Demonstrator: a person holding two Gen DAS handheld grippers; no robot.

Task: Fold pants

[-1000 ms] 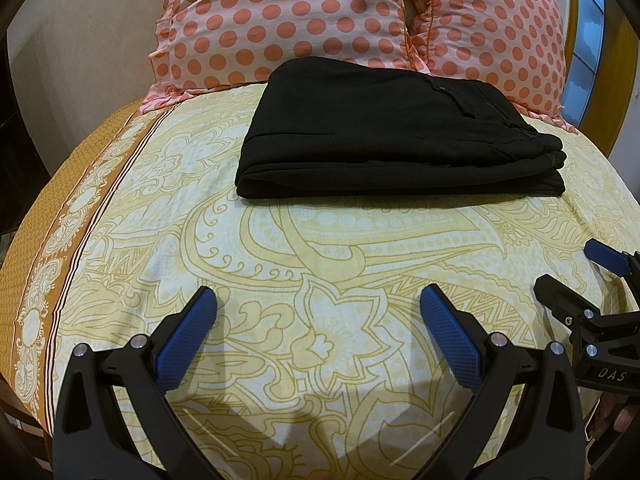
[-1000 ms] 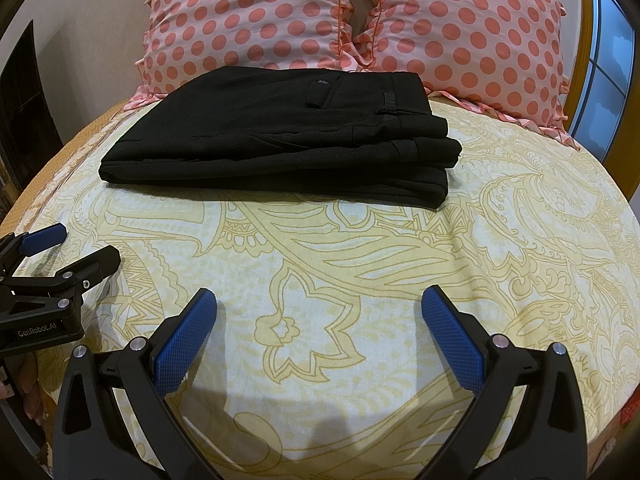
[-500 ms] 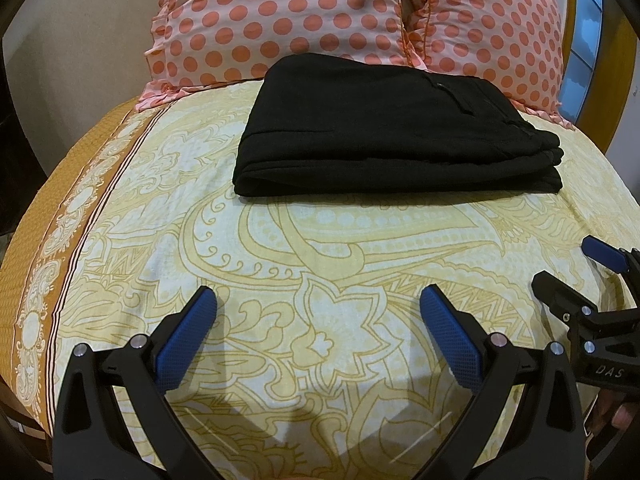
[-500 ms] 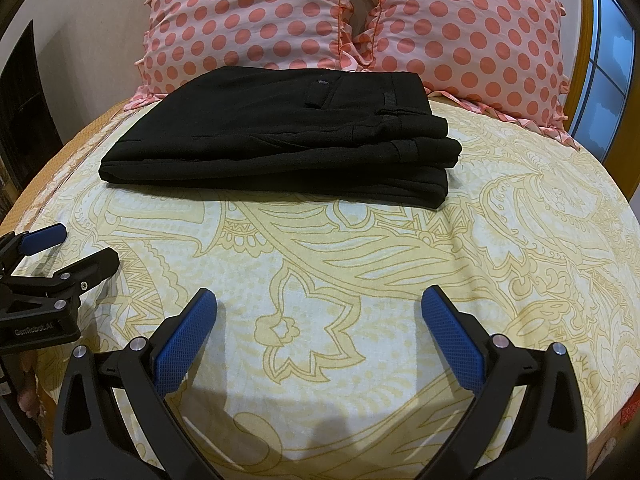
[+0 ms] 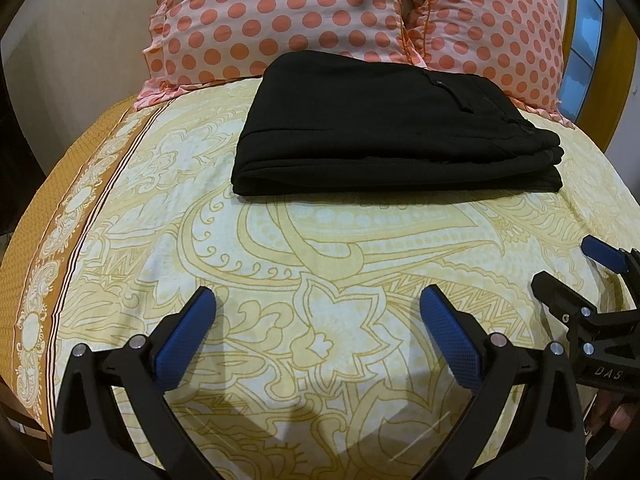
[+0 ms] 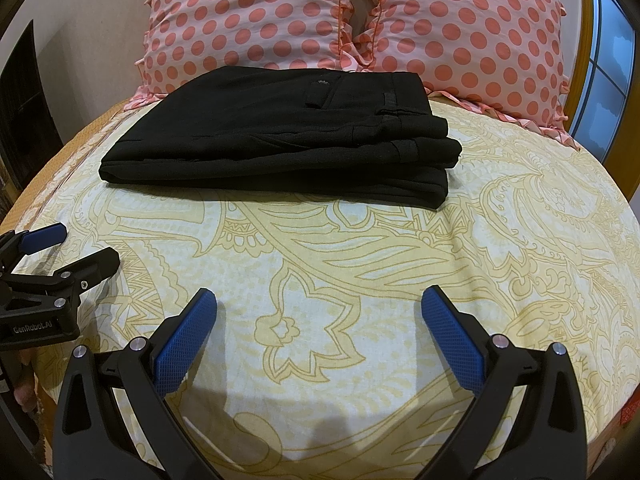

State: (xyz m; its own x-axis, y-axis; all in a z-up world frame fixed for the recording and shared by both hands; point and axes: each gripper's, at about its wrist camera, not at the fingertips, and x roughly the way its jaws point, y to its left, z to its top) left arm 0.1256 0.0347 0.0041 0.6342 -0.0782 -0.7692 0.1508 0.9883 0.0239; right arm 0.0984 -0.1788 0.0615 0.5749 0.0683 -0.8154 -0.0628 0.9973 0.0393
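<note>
Black pants [image 5: 384, 132] lie folded into a flat rectangular stack on the yellow patterned bedsheet [image 5: 320, 264], in front of the pillows; they also show in the right wrist view [image 6: 288, 144]. My left gripper [image 5: 318, 320] is open and empty, low over the sheet, well short of the pants. My right gripper [image 6: 319, 320] is open and empty, also short of the pants. The right gripper shows at the right edge of the left wrist view [image 5: 576, 272]; the left gripper shows at the left edge of the right wrist view [image 6: 68, 248].
Two pink pillows with orange dots [image 5: 280, 16] [image 6: 472, 36] stand against the headboard behind the pants. The bed's orange border [image 5: 44, 248] runs down the left edge. A window with a wooden frame [image 6: 608, 80] is at the right.
The left wrist view has shifted slightly, so the pants sit a little lower and to the left in it. The right gripper has not visibly moved. Both stay open.
</note>
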